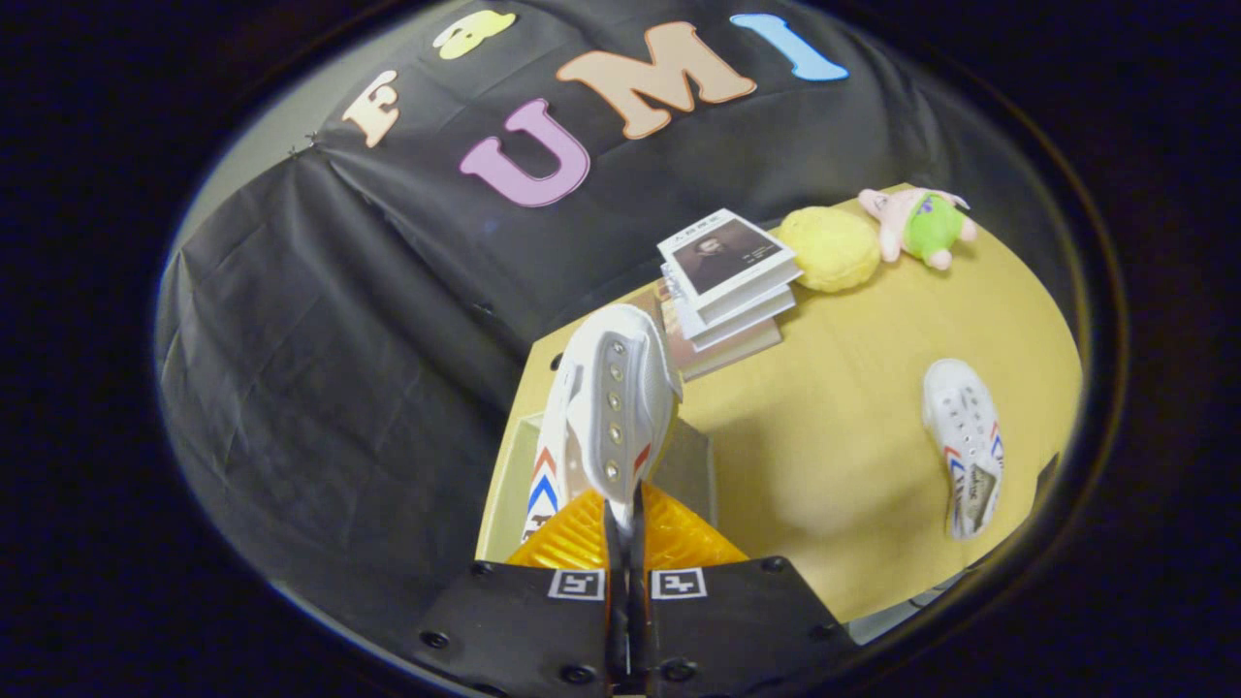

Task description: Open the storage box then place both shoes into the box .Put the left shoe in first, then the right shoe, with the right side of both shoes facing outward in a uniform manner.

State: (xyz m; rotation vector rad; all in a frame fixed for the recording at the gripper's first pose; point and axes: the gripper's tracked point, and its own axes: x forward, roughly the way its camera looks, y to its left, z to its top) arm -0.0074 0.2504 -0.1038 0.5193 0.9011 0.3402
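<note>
My gripper (625, 523) fingers nearly closed, pinching tongue edge of white sneaker (606, 407) at frame centre. Shoe hangs toe-away, long axis running straight ahead from fingers. Directly below: open storage box (504, 485), orange lining. Second sneaker (965, 446) on table (834, 436), lower right, well apart.
</note>
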